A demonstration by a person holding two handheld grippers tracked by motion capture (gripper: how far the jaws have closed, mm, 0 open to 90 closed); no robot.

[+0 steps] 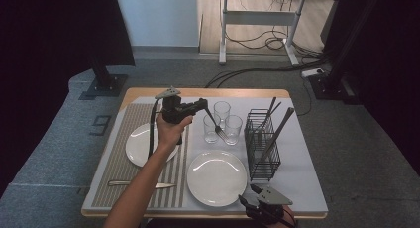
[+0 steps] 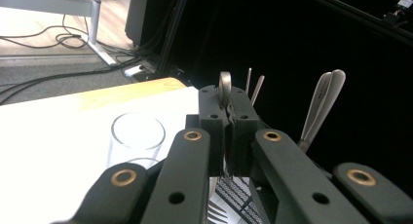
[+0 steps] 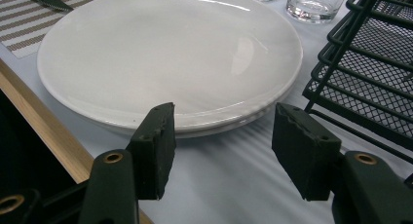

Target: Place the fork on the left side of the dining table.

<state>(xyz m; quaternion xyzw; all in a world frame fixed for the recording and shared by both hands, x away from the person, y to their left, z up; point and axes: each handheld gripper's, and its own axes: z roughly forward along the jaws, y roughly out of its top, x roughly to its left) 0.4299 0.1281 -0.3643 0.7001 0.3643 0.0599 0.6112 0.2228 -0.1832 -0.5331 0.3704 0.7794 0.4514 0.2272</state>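
Overhead, the left gripper (image 1: 202,107) is seen raised above the table (image 1: 297,188), jaws clamped tight on a fork (image 1: 216,126); the fork hangs tines-down, slanting over the three glasses (image 1: 221,122), just left of the black wire caddy (image 1: 261,143); in the left gripper view, the fork's handle end (image 2: 225,87) is seen poking up between the closed pads; the right gripper (image 3: 221,151) is held low at the table's near edge, jaws parted about halfway, nothing between them; a white plate (image 3: 165,53) lies just ahead of it.
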